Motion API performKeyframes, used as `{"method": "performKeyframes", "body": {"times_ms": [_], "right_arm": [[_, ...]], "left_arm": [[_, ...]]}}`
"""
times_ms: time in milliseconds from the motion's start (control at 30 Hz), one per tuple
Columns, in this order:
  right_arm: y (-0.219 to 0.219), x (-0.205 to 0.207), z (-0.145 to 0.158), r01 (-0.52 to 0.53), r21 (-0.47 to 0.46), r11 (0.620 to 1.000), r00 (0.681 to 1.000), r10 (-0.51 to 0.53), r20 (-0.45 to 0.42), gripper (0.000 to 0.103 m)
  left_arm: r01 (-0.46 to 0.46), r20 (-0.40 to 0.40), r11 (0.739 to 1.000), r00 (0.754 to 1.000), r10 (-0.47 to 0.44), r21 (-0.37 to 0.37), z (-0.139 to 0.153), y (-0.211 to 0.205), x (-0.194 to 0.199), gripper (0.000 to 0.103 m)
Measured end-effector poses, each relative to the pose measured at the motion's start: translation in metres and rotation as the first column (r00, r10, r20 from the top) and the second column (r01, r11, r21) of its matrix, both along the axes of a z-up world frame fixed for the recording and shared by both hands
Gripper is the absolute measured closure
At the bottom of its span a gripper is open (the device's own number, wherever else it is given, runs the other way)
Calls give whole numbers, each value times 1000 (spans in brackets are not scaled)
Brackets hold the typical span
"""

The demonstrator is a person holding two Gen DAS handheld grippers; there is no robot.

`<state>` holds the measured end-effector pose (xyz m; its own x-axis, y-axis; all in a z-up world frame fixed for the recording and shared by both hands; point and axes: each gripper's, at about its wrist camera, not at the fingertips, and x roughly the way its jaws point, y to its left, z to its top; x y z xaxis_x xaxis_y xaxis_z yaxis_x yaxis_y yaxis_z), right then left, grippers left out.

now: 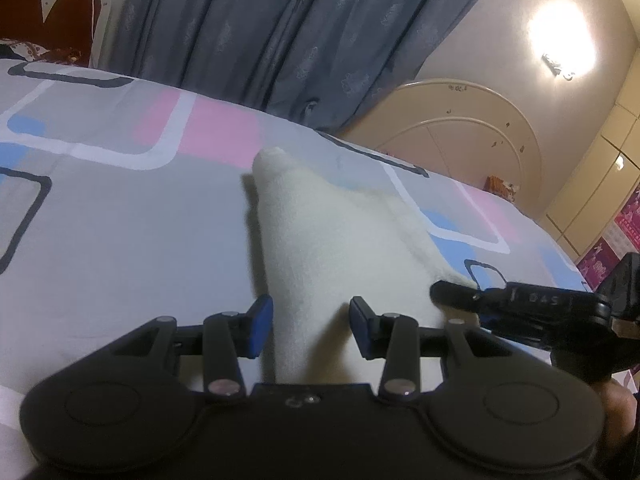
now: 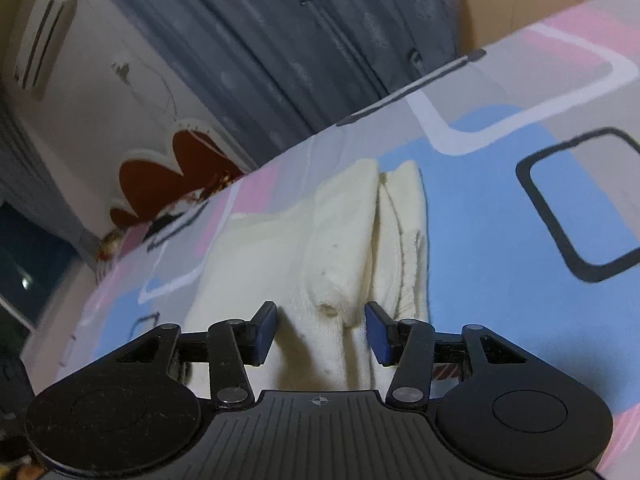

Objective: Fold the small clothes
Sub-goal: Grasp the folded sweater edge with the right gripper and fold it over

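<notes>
Here the cream garment (image 1: 320, 240) lies on the patterned bedsheet (image 1: 100, 220), its near end running between the blue pads of the left gripper (image 1: 311, 330); the cloth fills the gap, though whether the pads truly press it is hard to make out. The right gripper (image 2: 321, 332) stands narrowly parted around a raised fold, its pads not clearly touching. The garment's near edge is hidden beneath both gripper bodies.

Bed (image 1: 120, 208) before me, cover grey with pink, blue and white rounded squares. Behind it, blue-grey curtains (image 1: 260, 28) hang closed. Left of the curtains, a white headboard (image 1: 52, 4) with dark red panels. Right of them, a cream arched wardrobe (image 1: 472, 120); above it a bright wall lamp (image 1: 560, 36). Air conditioner (image 2: 44, 40) high above the headboard.
</notes>
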<state>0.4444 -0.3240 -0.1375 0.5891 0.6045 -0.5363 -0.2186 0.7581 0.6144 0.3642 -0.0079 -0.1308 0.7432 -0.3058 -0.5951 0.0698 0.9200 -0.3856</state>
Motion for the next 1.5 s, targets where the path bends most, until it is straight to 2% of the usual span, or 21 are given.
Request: {"method": "performKeyframes", "body": {"times_ms": [67,200,333,467,533,633,767,900,1133,1233,1400,1467,1500], "right_arm": [[2,2,3,-4,-11,1000,1000,4,-2,85],[5,-4,16,-4,-87,996,998,9,64,90],[-5,-14,26,9,-119,993,995,3,96,91],[-12,-24,14,36,-189,981,996,-20,84,91],[-11,-21,1,40,-200,979,998,-29,58,91],[-6,-19,8,37,-217,975,997,-20,77,89],[-11,-32,22,44,-237,970,995,-21,98,81],[-18,-55,29,32,-244,969,995,-8,97,80],[-12,-89,8,-35,-262,964,999,34,-8,77],[-12,-94,-1,-15,-327,945,1000,15,-2,77],[-11,-92,2,-7,-371,929,1000,10,6,77],[-13,-92,7,-3,-355,935,1000,6,5,77],[-18,-93,13,10,-313,950,1000,-4,21,77]], "left_arm": [[6,1,1000,1000,-6,4,0,-3,0,63],[18,14,1000,1000,-18,10,4,-8,0,63],[40,28,999,999,-40,0,7,-13,-1,63],[59,11,998,998,-59,-1,1,-22,-2,59],[61,-34,998,998,-61,9,-8,-25,1,59],[44,-76,999,996,-45,-24,-16,-21,1,58],[42,-53,999,998,-43,-18,-9,-17,-5,59],[47,-67,999,997,-48,-20,-11,-15,-14,59],[47,-90,998,995,-50,-30,-24,-22,-30,58],[49,-90,998,995,-51,-24,-24,-24,-33,57],[66,-99,998,993,-68,-20,-20,-20,-43,58],[53,-101,998,993,-57,-46,-13,-15,-44,58],[38,-89,997,995,-43,-60,-8,-11,-43,58]]}}
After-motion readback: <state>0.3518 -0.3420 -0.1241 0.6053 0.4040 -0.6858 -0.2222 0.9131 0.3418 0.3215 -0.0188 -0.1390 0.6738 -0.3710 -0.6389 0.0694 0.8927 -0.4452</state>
